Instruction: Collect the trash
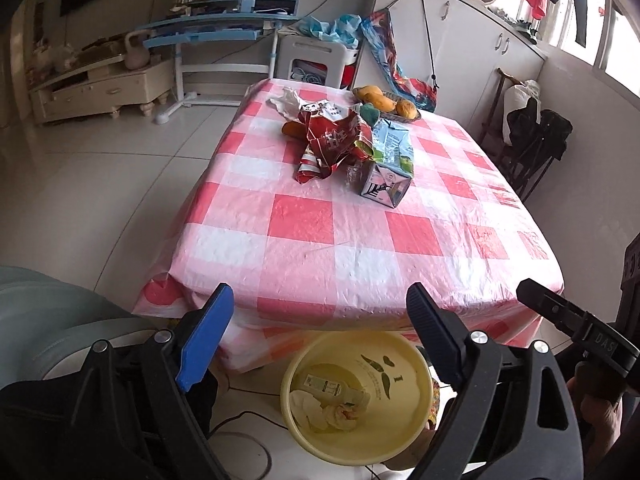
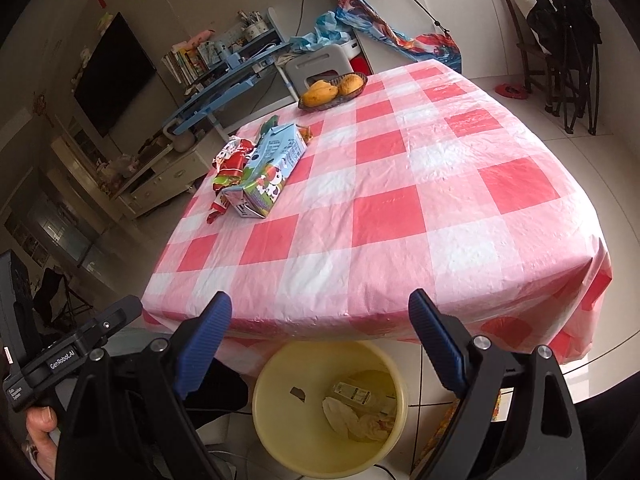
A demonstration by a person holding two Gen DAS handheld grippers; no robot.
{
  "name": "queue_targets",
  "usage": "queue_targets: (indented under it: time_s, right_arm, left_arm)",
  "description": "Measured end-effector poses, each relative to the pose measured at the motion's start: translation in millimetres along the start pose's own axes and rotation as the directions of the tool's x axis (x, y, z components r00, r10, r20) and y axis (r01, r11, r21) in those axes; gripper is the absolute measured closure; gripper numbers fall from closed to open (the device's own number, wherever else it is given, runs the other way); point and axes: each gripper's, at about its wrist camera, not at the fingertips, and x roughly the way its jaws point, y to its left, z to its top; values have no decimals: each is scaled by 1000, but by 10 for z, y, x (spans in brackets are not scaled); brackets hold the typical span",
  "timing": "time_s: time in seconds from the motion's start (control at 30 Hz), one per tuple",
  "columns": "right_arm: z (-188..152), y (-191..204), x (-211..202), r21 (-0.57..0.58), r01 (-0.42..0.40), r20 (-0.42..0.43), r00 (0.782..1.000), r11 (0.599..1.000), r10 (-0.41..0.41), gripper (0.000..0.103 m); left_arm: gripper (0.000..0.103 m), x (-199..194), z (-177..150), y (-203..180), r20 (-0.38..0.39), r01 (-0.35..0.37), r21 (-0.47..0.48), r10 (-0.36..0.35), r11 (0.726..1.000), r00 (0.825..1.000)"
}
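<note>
A crumpled red snack wrapper (image 1: 330,142) and a blue-green milk carton (image 1: 390,160) lie side by side at the far middle of the checked table (image 1: 360,248). A white crumpled tissue (image 1: 286,102) lies behind them. The carton (image 2: 268,170) and wrapper (image 2: 230,168) also show in the right wrist view. A yellow bin (image 1: 360,400) stands on the floor at the table's near edge, with a bottle and tissues inside; it also shows in the right wrist view (image 2: 328,404). My left gripper (image 1: 320,320) and right gripper (image 2: 320,324) are both open and empty above the bin.
A basket of mangoes (image 1: 388,102) sits at the table's far edge, with another orange fruit (image 1: 292,128) behind the wrapper. A chair with dark clothes (image 1: 532,140) stands right of the table. A blue desk (image 1: 224,32) and a white stool (image 1: 316,60) stand beyond.
</note>
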Motion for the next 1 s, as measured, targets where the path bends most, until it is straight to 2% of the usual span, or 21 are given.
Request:
queue_targets:
  time_s: [0.43,1.0]
  right_arm:
    - [-16,141,-2,-81,24,9,1000,996,-24,17]
    - [-23,176,6,-91,30,8,1000,995,-30,17]
  left_arm:
    - [18,-30,0,12,13,1,-8,-1,1000,1000]
    - [18,-38,4,23,16,4,-14,-4,1000,1000]
